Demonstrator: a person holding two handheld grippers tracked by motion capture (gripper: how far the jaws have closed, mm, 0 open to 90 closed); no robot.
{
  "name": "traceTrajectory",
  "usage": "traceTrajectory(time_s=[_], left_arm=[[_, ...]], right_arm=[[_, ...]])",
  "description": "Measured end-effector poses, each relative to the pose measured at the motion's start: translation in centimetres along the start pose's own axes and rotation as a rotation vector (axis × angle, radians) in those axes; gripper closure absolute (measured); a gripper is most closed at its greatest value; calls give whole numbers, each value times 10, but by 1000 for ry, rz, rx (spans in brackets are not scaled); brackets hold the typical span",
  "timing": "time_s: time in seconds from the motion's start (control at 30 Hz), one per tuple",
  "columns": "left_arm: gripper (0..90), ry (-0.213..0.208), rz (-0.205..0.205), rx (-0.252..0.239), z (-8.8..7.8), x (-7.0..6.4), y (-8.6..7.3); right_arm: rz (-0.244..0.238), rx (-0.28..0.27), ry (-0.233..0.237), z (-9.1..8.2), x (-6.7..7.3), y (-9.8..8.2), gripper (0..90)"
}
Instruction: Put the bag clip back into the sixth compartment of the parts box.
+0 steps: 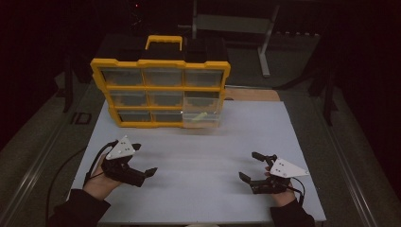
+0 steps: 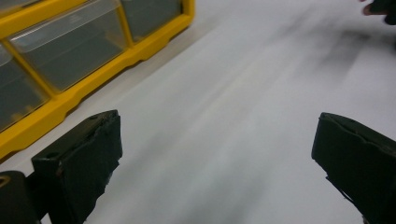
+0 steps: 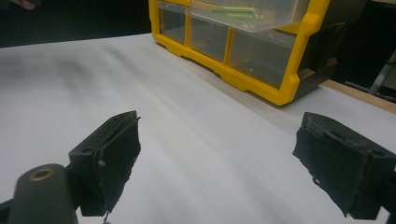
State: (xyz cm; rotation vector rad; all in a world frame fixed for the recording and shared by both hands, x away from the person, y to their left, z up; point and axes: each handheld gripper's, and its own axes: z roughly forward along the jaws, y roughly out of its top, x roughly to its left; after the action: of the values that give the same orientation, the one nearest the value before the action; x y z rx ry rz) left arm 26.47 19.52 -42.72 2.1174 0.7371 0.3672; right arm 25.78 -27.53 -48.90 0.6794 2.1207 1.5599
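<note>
Two grippers, L (image 1: pixel 144 163) & R (image 1: pixel 255 166), jaws spread, nothing between them & yellow organizer (image 1: pixel 161 90) w/ protruding drawer (image 1: pixel 201 117).

High view: fixed above the near edge, looking forward and down over the whole white table (image 1: pixel 203 142) to the yellow drawer cabinet (image 1: pixel 161 90) at the far side. Left gripper view: low and close to the surface, facing across it, cabinet (image 2: pixel 70 60) at upper left; the far corner is blurred, possibly the other hand. Right gripper view: equally low, facing the cabinet (image 3: pixel 261 46) obliquely. All three share table and cabinet.
</note>
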Motion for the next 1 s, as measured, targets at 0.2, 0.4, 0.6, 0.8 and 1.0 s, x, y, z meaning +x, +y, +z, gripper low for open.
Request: traceTrajectory(time_s=[0.2, 0.4, 0.6, 0.8, 1.0], left_arm=[[27, 28, -30, -14, 5, -4, -21], [28, 78, -70, -15, 8, -4, -39], [28, 88, -111, -20, 14, -5, -53], [27, 152, -159, -61, 13, 0, -63], [27, 231, -205, -64, 16, 3, -73]], right_arm=[[-2, 5, 1, 1, 0, 0, 134], [-1, 9, 2, 1, 0, -1, 134], [-2, 8, 2, 1, 0, -1, 134], [2, 10, 2, 1, 0, -1, 134], [0, 10, 2, 1, 0, -1, 134]])
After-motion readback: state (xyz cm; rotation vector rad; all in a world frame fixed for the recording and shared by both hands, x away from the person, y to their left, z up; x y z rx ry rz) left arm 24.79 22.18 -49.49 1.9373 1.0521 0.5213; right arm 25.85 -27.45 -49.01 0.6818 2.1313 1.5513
